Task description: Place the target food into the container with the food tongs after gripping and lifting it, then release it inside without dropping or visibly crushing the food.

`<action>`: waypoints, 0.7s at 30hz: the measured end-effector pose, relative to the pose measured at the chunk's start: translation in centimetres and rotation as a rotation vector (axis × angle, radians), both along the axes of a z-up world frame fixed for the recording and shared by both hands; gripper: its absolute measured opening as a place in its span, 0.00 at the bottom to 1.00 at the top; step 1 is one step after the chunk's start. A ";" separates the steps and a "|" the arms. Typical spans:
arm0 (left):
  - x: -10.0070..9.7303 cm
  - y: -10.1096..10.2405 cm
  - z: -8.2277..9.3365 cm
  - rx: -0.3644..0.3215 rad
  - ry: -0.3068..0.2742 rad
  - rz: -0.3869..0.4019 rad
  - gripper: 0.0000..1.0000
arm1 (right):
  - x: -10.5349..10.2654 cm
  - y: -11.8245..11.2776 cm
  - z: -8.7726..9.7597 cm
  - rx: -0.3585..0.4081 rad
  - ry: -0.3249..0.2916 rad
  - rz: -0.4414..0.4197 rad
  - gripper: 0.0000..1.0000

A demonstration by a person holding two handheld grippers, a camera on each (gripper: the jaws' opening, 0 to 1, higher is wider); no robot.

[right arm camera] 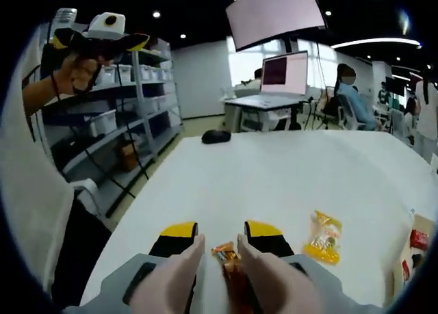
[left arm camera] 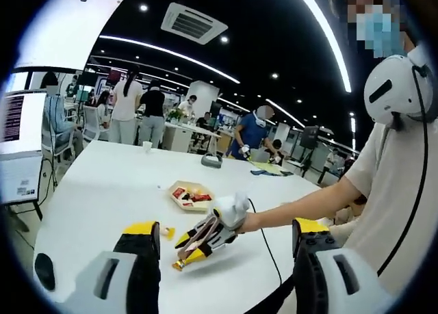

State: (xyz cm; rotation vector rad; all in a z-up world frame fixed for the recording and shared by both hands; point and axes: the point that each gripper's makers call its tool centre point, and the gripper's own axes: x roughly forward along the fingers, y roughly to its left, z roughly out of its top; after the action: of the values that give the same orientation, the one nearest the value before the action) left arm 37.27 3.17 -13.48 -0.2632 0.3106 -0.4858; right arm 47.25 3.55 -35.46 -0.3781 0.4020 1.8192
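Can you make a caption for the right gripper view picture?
Right tool pinching an orange snack packet on the white table.

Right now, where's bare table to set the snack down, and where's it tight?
Free: the wide white table between the black mouse at the far edge and the right gripper; also the stretch from the tray toward the left edge. Crowded: near the right gripper, where the orange packet and tray corner sit close.

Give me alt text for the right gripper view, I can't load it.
The right claw closes on an orange snack packet low over a white table. A yellow snack packet lies to its right, and the raised left claw shows at upper left.
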 end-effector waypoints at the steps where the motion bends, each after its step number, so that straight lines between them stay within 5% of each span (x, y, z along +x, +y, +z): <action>1: 0.0 0.0 0.0 0.005 -0.003 -0.002 0.79 | -0.2 0.1 -0.4 -0.009 -0.021 0.018 0.26; 6: 0.4 0.8 0.1 -0.005 -0.038 0.026 0.81 | -0.1 0.1 -1.8 -0.036 -0.063 0.053 0.27; 8: 1.1 1.6 1.4 0.021 -0.140 0.088 0.87 | 0.2 0.1 -2.4 -0.043 -0.074 0.057 0.27; 11: 0.3 1.1 2.8 -0.002 -0.175 0.060 0.88 | 0.2 0.3 -2.7 -0.046 -0.073 0.069 0.27; 16: -0.9 1.3 2.5 0.015 -0.131 0.036 0.96 | -0.8 0.2 -4.0 -0.063 -0.171 0.164 0.25; 21: -1.3 2.1 2.5 -0.008 -0.138 0.058 0.95 | -0.5 0.2 -3.6 -0.046 -0.109 0.119 0.24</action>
State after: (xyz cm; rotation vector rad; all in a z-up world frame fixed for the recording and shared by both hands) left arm 36.00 5.25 -10.99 -0.2442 0.1658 -0.4461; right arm 46.79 3.74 -39.04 -0.5407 0.3528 1.8969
